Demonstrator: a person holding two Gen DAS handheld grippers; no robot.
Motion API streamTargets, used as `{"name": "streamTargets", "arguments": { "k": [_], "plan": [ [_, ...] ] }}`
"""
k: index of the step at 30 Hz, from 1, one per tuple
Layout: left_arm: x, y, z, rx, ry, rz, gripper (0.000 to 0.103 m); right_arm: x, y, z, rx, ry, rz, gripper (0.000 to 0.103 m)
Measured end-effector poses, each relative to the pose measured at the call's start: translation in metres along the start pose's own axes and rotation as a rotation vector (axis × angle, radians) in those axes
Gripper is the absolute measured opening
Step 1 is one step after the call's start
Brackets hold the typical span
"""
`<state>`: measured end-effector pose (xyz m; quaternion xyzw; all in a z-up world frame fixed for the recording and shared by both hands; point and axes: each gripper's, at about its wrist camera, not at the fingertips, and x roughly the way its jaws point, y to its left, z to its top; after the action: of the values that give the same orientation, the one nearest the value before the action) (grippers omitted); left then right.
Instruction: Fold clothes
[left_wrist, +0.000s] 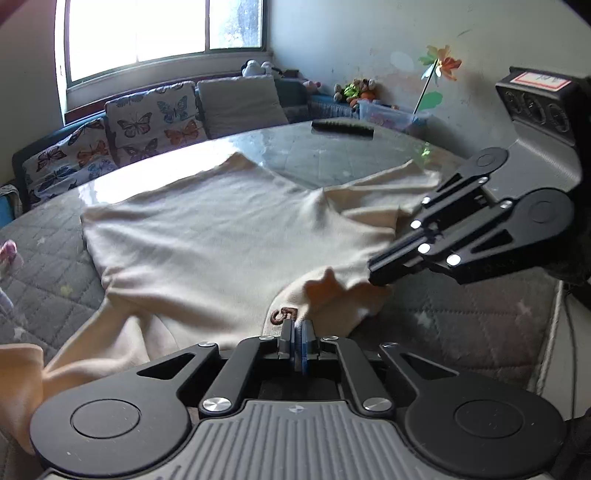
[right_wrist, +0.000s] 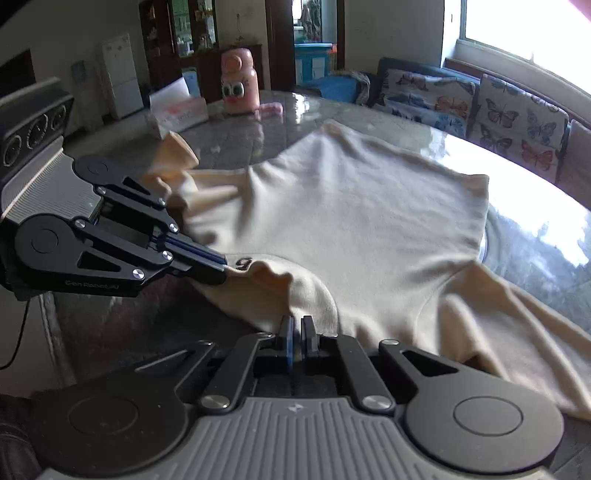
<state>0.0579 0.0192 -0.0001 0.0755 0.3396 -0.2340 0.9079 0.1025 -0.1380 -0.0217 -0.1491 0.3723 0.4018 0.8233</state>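
Note:
A cream long-sleeved sweater (left_wrist: 207, 240) lies spread on the round glass-topped table (left_wrist: 314, 147), neckline toward me, hem toward the sofa. My left gripper (left_wrist: 298, 326) is shut on the collar next to a small brown logo (left_wrist: 283, 315). My right gripper (left_wrist: 376, 275) is shut on the collar a little to the right. In the right wrist view, the sweater (right_wrist: 351, 221) spreads ahead, my right gripper (right_wrist: 297, 325) pinches the collar edge, and the left gripper (right_wrist: 219, 271) pinches it by the logo (right_wrist: 243, 263). Both sleeves trail off to the sides.
A sofa with butterfly cushions (left_wrist: 147, 122) stands behind the table under the window. A black comb-like object (left_wrist: 343, 128) lies at the table's far edge. A pink bottle with eyes (right_wrist: 238, 86) and a tissue pack (right_wrist: 177, 110) stand on the table's far side.

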Motion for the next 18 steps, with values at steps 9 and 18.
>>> {"name": "streamTargets", "arguments": {
  "k": [9,18],
  "plan": [
    [0.002,0.018,0.035,-0.070,-0.077,0.059,0.006,0.013,-0.015,0.012,0.070,-0.054,-0.018,0.008],
    [0.058,0.005,0.036,-0.119,-0.006,0.002,0.006,0.015,-0.013,-0.003,0.057,-0.041,-0.002,0.011]
  ]
}}
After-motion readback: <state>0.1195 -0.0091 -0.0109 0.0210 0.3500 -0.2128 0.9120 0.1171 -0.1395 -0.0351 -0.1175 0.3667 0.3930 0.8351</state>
